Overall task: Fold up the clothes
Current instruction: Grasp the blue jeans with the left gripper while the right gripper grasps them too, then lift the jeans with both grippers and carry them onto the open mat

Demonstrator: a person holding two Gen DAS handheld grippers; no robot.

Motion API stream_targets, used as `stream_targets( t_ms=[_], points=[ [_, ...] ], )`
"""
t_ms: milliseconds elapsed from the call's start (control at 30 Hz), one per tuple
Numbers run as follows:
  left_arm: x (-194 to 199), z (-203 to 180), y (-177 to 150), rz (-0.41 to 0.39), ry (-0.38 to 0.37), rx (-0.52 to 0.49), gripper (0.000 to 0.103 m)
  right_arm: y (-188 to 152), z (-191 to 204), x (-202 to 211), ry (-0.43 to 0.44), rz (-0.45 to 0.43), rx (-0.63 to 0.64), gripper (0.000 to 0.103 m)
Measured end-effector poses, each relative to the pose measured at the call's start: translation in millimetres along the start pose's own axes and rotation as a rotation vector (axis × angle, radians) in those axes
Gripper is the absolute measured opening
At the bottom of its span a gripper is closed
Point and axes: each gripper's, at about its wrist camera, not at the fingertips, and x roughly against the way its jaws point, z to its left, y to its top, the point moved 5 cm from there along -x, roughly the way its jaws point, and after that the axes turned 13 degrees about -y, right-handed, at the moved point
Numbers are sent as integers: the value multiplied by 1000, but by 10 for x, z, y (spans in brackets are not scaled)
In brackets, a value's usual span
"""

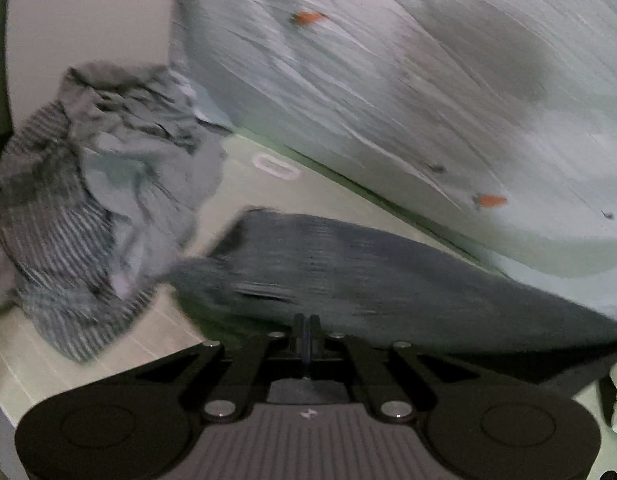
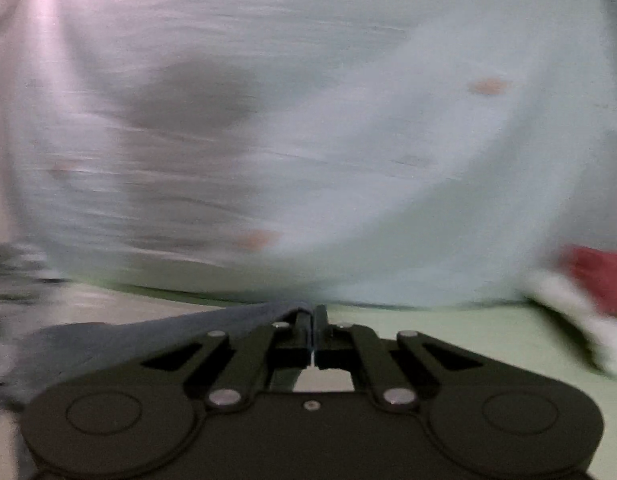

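A dark grey garment hangs stretched across the lower middle of the left wrist view, above the pale floor. My left gripper is shut on its near edge. In the right wrist view the same dark grey garment runs off to the left from my right gripper, which is shut on its edge. A heap of grey and striped clothes lies at the left in the left wrist view. Both views are blurred by motion.
A bed with a pale blue sheet with small orange marks fills the far side and also shows in the right wrist view. A red and white cloth lies at the right. The pale green floor runs beneath.
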Motion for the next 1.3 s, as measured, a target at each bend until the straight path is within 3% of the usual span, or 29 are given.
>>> stream_targets(
  t_ms=[100,133,167,233,367,533,733,833,1033,1133,1300],
  points=[
    [-144,-143,-198,64,-30,-3,0,-160,-641,-190,-131,102,-68,10],
    [-190,-177,-267,90,-41,-4,2,-215,-854,-250,-174,136,-90,16],
    [-235,-202,-336,118,-50,-7,4,-270,-1067,-309,-218,170,-113,31],
    [-309,-258,-445,156,-52,-20,17,-454,-1187,-292,-246,216,-157,43],
    [-425,-269,-537,194,-50,-25,24,-861,-1214,-218,-226,312,-252,61],
    [-639,-250,-491,239,-76,8,32,-1148,-1184,-297,-168,424,-396,67],
    [-940,-166,-347,269,-76,28,39,-1235,-1021,-429,-136,465,-416,75],
    [-1129,-83,-293,292,-65,57,39,-1297,-838,-609,-103,513,-379,82],
    [-1364,10,-232,309,-83,111,40,-1416,-491,-877,-99,610,-244,82],
    [-1383,49,-200,291,-77,111,49,-1501,-455,-901,-132,649,-201,85],
    [-1392,124,-134,261,-75,133,54,-1521,-542,-931,-191,654,-209,91]
  ],
)
